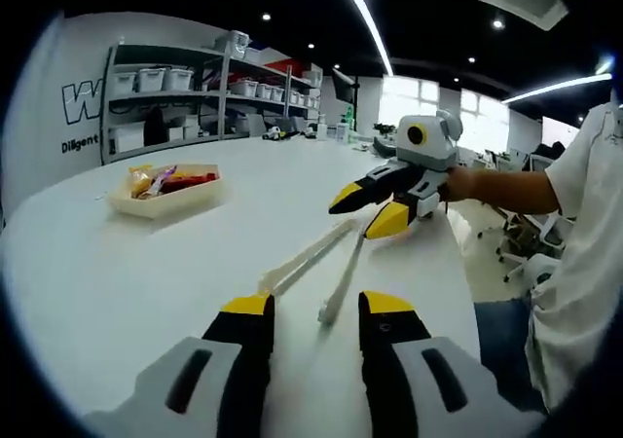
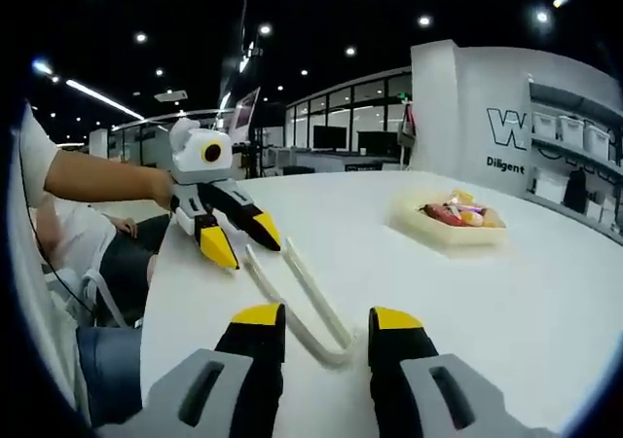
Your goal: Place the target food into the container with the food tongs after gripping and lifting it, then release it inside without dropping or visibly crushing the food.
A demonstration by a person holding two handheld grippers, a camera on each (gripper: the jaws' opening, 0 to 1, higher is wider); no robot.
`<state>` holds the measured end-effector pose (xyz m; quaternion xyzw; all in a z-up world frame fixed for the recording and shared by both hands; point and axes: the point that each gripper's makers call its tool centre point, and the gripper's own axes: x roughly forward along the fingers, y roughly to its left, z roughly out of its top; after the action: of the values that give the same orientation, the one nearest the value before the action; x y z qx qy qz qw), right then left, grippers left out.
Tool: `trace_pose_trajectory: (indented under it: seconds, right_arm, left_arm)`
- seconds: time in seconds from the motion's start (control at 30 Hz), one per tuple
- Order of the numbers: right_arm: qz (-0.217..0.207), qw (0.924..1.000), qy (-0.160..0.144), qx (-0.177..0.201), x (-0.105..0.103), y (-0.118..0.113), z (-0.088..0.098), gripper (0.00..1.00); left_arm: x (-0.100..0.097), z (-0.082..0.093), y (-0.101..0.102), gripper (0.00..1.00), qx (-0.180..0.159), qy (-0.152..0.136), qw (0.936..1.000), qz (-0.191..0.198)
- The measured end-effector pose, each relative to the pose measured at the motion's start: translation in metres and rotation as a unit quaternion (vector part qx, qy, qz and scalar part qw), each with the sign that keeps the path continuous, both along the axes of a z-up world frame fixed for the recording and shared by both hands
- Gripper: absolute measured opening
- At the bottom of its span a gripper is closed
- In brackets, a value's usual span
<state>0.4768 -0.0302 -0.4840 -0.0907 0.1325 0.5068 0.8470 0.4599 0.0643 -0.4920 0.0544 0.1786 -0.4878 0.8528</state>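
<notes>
Cream plastic food tongs lie flat on the white table, just ahead of my left gripper, whose jaws stand open and empty. My right gripper faces them from the far side, open, held by a hand. In the right gripper view the tongs run from between my right gripper's open jaws toward the left gripper, which hovers over their far ends. A shallow cream tray holds several wrapped food pieces in yellow, orange and red. The same tray sits right of centre.
The round white table has wide bare room between the tongs and the tray. The person in a white shirt sits at the table's right edge. Shelving with bins and a wall with lettering stand behind the table.
</notes>
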Motion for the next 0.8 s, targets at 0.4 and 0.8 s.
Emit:
trace_pose_trajectory:
  seconds: [0.4,0.8]
  right_arm:
    - [-0.015,0.9995,-0.025,-0.014,-0.005,-0.008,0.018,0.40]
    - [-0.013,0.9982,-0.057,-0.013,-0.013,-0.005,0.045,0.57]
  left_arm:
    - [-0.006,0.021,0.007,0.47,-0.020,-0.014,0.9995,0.019]
    - [-0.007,0.029,0.007,0.84,-0.044,0.016,0.9967,0.067]
